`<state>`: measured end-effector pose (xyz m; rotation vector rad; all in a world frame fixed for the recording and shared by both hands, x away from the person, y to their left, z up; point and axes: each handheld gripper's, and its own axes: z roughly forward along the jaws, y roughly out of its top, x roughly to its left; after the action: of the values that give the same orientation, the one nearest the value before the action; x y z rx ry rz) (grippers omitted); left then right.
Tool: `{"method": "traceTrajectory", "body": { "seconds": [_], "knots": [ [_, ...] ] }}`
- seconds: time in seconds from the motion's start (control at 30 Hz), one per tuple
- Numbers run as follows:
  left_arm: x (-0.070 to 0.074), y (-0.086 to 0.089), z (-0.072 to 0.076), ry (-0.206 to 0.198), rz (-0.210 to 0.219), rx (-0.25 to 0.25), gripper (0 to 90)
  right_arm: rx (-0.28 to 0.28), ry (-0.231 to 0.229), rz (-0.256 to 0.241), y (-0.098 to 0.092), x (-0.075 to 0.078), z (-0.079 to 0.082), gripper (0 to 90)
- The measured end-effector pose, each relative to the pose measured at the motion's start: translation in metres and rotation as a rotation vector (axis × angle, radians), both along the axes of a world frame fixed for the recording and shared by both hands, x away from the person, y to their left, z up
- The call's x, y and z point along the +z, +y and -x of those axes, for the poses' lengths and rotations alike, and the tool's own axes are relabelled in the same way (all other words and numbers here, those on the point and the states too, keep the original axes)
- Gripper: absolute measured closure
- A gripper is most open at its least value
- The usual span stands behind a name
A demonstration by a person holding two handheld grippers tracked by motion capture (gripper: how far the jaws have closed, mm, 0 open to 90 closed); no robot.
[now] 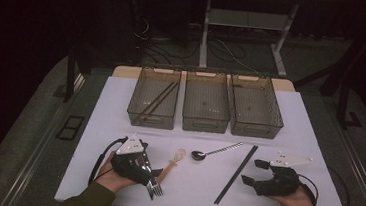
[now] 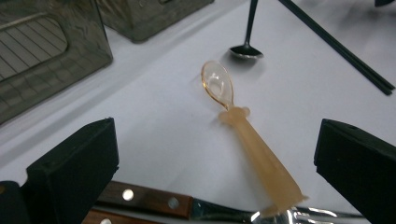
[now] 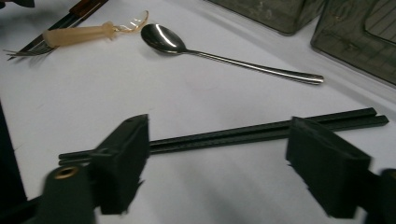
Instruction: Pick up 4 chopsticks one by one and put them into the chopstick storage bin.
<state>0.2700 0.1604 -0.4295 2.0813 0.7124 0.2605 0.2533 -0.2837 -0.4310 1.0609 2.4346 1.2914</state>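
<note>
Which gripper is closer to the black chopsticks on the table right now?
Right. The right gripper, jaws open, sits just beside the black chopsticks. The left gripper is across the table, over the forks by the translucent spoon.

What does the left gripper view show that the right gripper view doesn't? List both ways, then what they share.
Left gripper view: the open left hand-held gripper and the rivets on the wooden handles.
Right gripper view: the open right hand-held gripper, the fork tines and the handle end of the metal spoon.
Shared: that spoon's bowl, the peach plastic spoon, black chopsticks, grey bins, white table.
</note>
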Motion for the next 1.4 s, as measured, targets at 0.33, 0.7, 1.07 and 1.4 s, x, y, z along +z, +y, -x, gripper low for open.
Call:
{"method": "traceTrajectory", "body": {
  "seconds": [0.33,0.7,1.07,1.4],
  "knots": [
    [-0.003,-0.001,0.001,0.005,0.0,-0.026,0.0,0.119,0.041,0.041,0.015,-0.007,0.003,76.0],
    [-0.004,-0.002,0.001,0.0,-0.017,-0.036,0.0,0.23,0.065,0.088,0.034,-0.014,0.003,89.9],
    [-0.007,-0.003,0.0,0.011,-0.01,-0.037,0.0,0.259,0.078,0.119,0.044,-0.018,0.002,89.9],
    [-0.007,-0.003,0.0,0.013,-0.015,-0.039,0.0,0.278,0.069,0.129,0.054,-0.019,0.0,89.9]
  ]
}}
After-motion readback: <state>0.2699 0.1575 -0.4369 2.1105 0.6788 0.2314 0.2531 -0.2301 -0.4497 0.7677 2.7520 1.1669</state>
